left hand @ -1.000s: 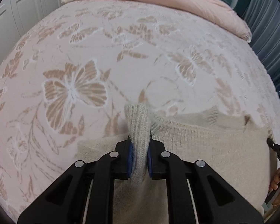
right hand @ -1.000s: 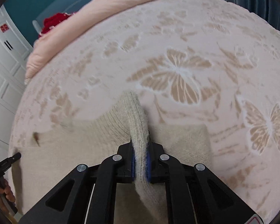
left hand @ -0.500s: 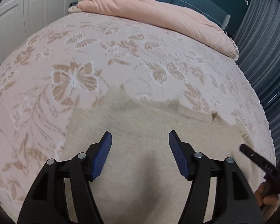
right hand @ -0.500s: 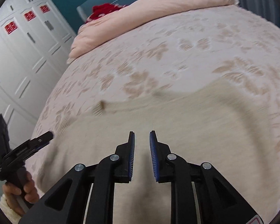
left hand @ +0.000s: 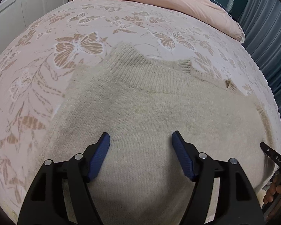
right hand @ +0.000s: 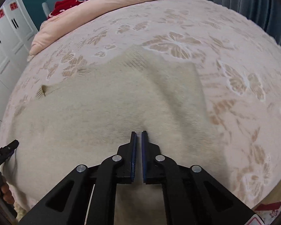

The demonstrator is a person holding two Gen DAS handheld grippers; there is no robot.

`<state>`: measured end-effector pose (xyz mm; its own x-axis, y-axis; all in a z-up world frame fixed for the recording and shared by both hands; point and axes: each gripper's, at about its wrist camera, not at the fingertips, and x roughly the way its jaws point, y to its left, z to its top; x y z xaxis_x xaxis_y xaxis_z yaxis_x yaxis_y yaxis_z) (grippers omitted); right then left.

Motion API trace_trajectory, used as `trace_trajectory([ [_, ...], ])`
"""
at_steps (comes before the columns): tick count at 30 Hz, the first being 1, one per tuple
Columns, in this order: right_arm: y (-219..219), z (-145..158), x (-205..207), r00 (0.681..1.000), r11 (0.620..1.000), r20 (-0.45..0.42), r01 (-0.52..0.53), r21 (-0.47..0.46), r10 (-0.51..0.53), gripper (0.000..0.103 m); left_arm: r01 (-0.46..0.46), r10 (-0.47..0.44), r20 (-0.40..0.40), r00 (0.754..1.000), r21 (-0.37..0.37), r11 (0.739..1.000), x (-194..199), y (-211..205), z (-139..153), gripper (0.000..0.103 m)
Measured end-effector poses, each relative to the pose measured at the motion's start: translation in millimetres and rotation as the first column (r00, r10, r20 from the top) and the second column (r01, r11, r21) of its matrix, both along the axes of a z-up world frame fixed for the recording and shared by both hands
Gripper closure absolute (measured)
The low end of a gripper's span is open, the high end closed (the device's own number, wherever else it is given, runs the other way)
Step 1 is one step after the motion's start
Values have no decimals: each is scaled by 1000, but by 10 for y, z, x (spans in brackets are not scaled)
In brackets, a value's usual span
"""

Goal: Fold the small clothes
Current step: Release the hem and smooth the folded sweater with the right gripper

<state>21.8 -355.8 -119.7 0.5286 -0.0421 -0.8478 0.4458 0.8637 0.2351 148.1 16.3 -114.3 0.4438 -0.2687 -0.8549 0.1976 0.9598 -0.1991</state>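
Left wrist view: sweater (left hand: 149, 116) lies flat on bed (left hand: 46, 75), one fold apparently made; left gripper (left hand: 141, 140) released, right gripper (right hand: 138, 132) clenched empty.

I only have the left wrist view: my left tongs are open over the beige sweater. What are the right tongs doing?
Observer: The right tongs are closed to a thin slit, with their tips down at the sweater. A crease runs away from the tips. I cannot tell whether they pinch any knit.
Operator: Anything at the head of the bed that my view misses?
Observer: A red cloth lies just behind the pink duvet.
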Motion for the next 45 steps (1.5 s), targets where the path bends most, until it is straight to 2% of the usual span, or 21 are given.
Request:
trace_trajectory([
  [1, -86, 52, -102, 999, 999, 10, 40, 21, -40, 103, -1, 1, 4, 1000, 10, 1000, -36, -1, 19, 36],
  [3, -145, 234, -226, 996, 996, 40, 86, 6, -86, 91, -16, 15, 20, 1000, 18, 1000, -104, 41, 93, 36],
  [7, -197, 451, -95, 993, 999, 104, 50, 20, -52, 89, -73, 73, 4, 997, -12, 997, -189, 201, 126, 29],
  [10, -270, 339, 254, 998, 1000, 66, 15, -1, -15, 97, -69, 69, -8, 998, 12, 998, -191, 211, 76, 29],
  [13, -544, 18, 532, 993, 993, -61, 92, -74, -97, 103, -52, 52, -1, 999, 50, 997, -212, 155, 67, 29],
  [14, -651, -95, 567, 990, 992, -77, 112, -55, -116, 103, -48, 48, -2, 999, 57, 997, -212, 145, 59, 29],
  [16, -710, -24, 531, 987, 988, -41, 155, -7, -155, 103, -46, 46, -2, 999, 70, 996, -215, 128, 52, 29],
  [18, -573, 223, 431, 989, 988, 17, 149, -40, -149, 103, -46, 46, -3, 999, 73, 996, -216, 126, 44, 28],
  [20, -356, 436, 274, 994, 991, 63, 96, -96, -90, 103, -45, 45, -1, 999, 76, 996, -214, 123, 47, 28],
  [22, -168, 453, 118, 998, 978, 37, 54, -200, -47, 103, -50, 50, 3, 999, 69, 996, -216, 133, 53, 28],
  [23, -139, 344, 67, 999, 974, -10, 34, -222, -37, 103, -53, 53, 4, 999, 62, 997, -222, 144, 61, 28],
  [25, -174, 12, -16, 990, 979, -135, 22, -200, -50, 103, -59, 60, 0, 998, 45, 997, -241, 188, 79, 28],
  [28, 55, 240, -193, 997, 976, -74, 21, -217, -37, 100, -56, 57, -5, 998, 26, 998, -327, 282, 157, 28],
  [31, 630, 562, -191, 993, 981, 11, -117, -152, 120, 100, -53, 53, -5, 999, 21, 998, -443, 407, 221, 28],
  [33, 1103, 613, -92, 966, 962, 21, -253, -98, 256, 100, -67, 67, -14, 998, 44, 997, -495, 467, 203, 28],
  [35, 1517, 542, 39, 939, 939, 34, -342, -27, 342, 100, -80, 81, -20, 997, 60, 995, -529, 503, 164, 28],
  [38, 2095, 65, 290, 891, 895, -87, -445, 28, 446, 100, -79, 82, -33, 996, 77, 994, -576, 534, 129, 28],
  [39, 2233, -81, 310, 883, 892, -131, -453, 9, 450, 100, -77, 80, -30, 996, 83, 994, -599, 546, 138, 28],
  [41, 2373, -6, 270, 887, 888, -127, -454, -71, 443, 99, -72, 75, -35, 997, 73, 995, -633, 585, 161, 28],
  [44, 2279, 298, 217, 908, 909, -32, -418, 0, 417, 100, -74, 76, -49, 996, 42, 996, -670, 673, 165, 28],
  [45, 2249, 374, 210, 917, 917, -21, -398, -14, 398, 100, -80, 82, -54, 995, 31, 996, -679, 693, 158, 28],
])
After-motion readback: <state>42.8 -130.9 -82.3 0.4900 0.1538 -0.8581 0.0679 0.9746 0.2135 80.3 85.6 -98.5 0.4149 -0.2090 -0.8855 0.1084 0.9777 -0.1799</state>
